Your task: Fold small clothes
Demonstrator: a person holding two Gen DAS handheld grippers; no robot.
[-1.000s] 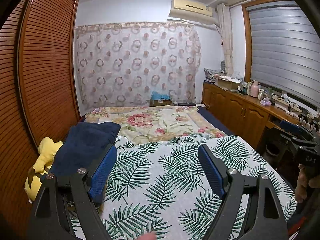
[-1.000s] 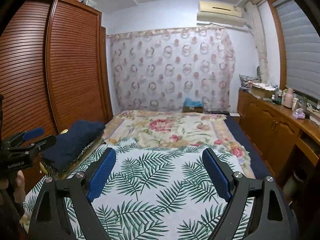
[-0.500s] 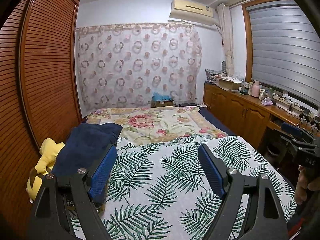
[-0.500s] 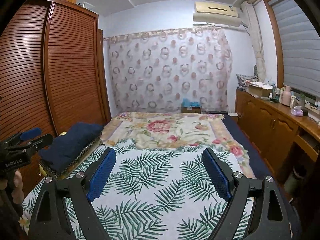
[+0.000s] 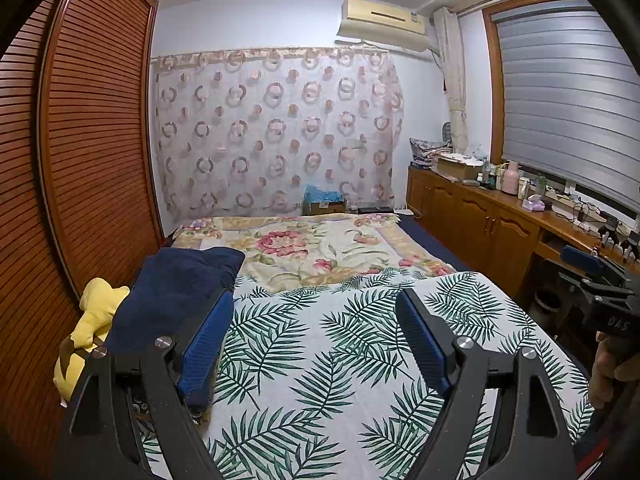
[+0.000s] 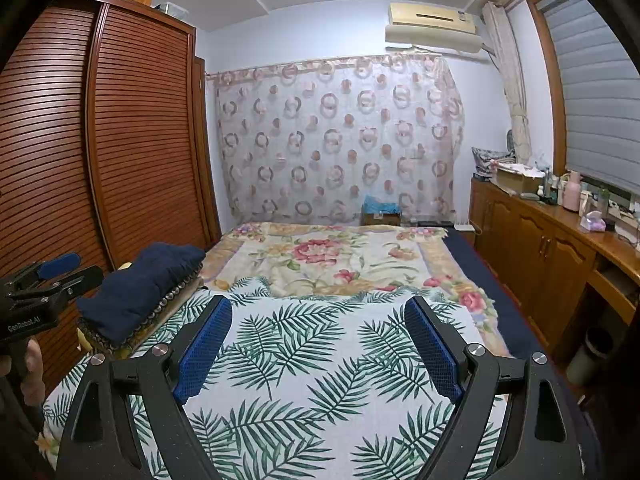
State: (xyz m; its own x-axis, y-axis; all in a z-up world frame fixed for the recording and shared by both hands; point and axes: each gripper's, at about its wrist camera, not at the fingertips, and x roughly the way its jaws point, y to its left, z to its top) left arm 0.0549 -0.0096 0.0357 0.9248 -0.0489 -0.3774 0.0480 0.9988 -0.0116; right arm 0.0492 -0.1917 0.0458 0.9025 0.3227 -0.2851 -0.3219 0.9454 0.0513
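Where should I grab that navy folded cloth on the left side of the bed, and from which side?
Probably take the navy cloth by its near right edge, coming in from the bed's middle with the left gripper, which is open and nearest. That edge overhangs the beaded cushion beneath it, so a finger could slide under. The wardrobe blocks the far side.

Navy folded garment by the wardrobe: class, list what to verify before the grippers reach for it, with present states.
1. Left gripper fingers apart, nothing held: ok.
2. Right gripper fingers apart, nothing held: ok.
3. Navy garment in view, on the bed's left edge: ok.
4. Palm-leaf sheet flat between the fingers: ok.
5. Garment needs folding: cannot tell, looks folded.
6. Yellow plush beside garment, touching or apart: cannot tell.
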